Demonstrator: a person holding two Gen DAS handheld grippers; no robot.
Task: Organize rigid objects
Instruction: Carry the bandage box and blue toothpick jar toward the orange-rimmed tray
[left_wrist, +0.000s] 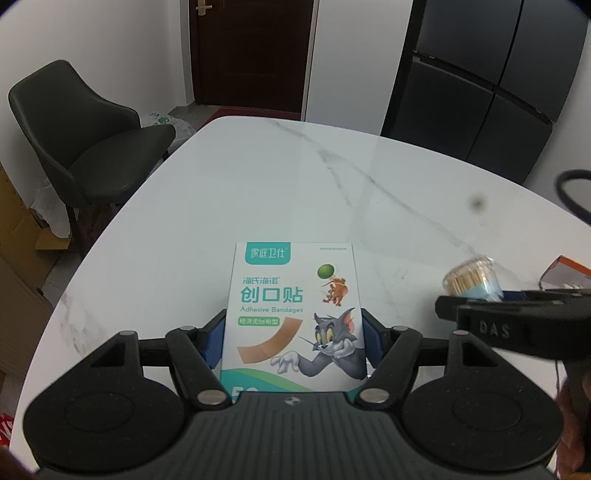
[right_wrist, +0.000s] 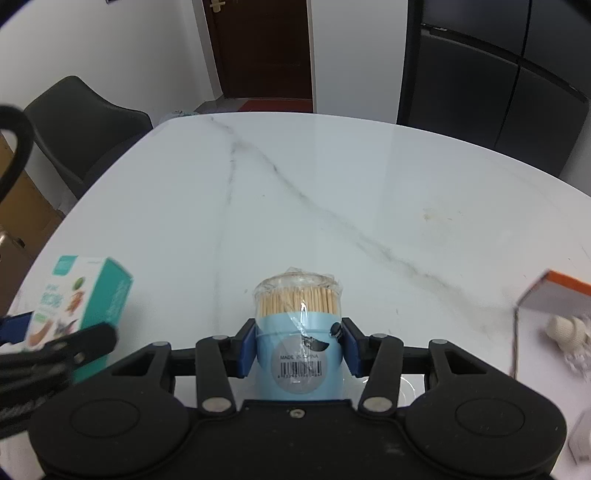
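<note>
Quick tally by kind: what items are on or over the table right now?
Adhesive bandage box, in the left claw: 1
Toothpick jar, in the right claw: 1
Orange-edged box: 1
Total: 3

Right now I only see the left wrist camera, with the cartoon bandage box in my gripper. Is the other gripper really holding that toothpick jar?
Observer: Yes. In the right wrist view, the right gripper has a blue pad pressed on each side of the toothpick jar.
Operator: Is anything stuck on the jar?
Observer: A round grey sticker with a barcode faces the camera.
Operator: What's by the orange box?
Observer: A small beige object lies beside it, too blurred to name.
</note>
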